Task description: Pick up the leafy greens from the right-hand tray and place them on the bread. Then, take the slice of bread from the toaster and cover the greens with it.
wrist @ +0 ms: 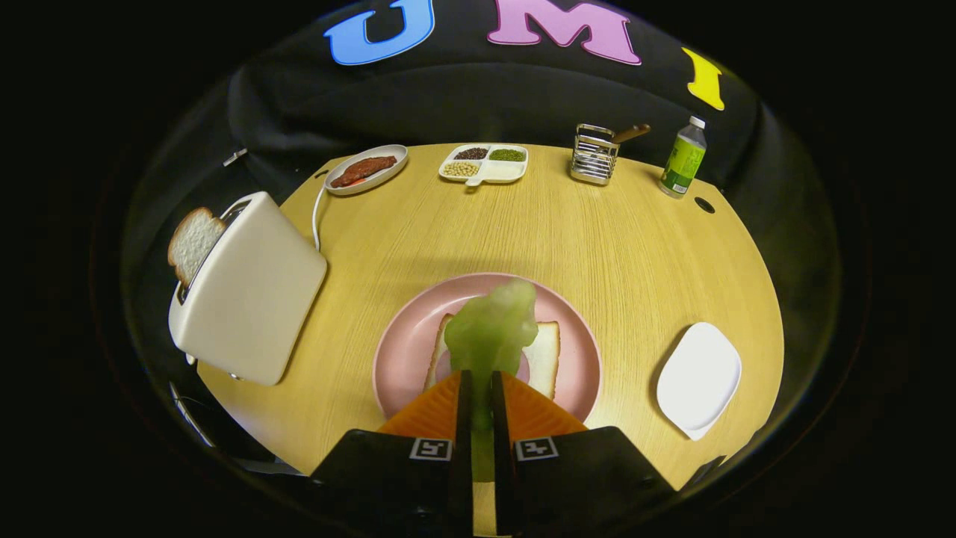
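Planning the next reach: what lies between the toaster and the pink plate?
Gripper view: bare tabletop separates toaster and plate. The gripper holds the greens over the plate's bread.

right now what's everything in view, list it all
leafy greens: 1, pale green, pinched between the fingers, hanging over the bread
bread: 1 slice, white, on the pink plate, something pinkish on it
pink plate: 1, pink, just ahead of the fingers
toaster: 1, cream, left of the plate
toaster slice: 1, white, sticking out of the toaster
white tray: 1, white, right of the plate
oval dish: 1, white, reddish food, far side
divided dish: 1, white, beans and grains, far side
wire rack: 1, metal, far side
bottle: 1, green label, far right
table: 1, light wood
claw: 1, shut on the greens
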